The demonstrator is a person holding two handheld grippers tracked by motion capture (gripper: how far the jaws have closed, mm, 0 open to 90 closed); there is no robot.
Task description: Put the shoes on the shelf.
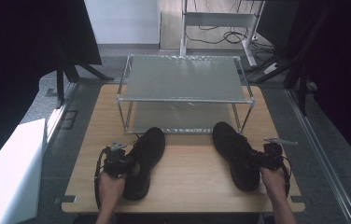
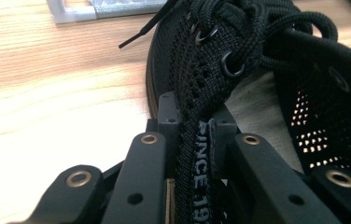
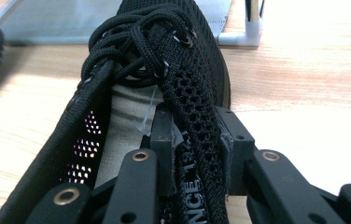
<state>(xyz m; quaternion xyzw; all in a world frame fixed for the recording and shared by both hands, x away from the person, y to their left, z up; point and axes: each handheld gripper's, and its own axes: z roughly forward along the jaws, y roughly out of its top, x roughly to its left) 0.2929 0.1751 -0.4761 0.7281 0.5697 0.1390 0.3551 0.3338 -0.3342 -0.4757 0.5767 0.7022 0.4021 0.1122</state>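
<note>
Two black shoes, each pinched at the collar by a gripper.

Left gripper (image 1: 126, 164) clamps the left shoe's (image 1: 144, 158) side wall at seven o'clock on the wooden table (image 1: 187, 177); right gripper (image 1: 256, 158) grips the right shoe (image 1: 233, 151) at five o'clock, both before the metal rack (image 1: 185, 99) at twelve.

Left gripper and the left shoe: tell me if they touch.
Touching. In the left gripper view, the left gripper has its jaws clamped on the left shoe's mesh side wall.

Two shoes (image 1: 144, 161) (image 1: 235, 154) before the rack (image 1: 185, 100) (on the table (image 1: 192, 179)).
</note>
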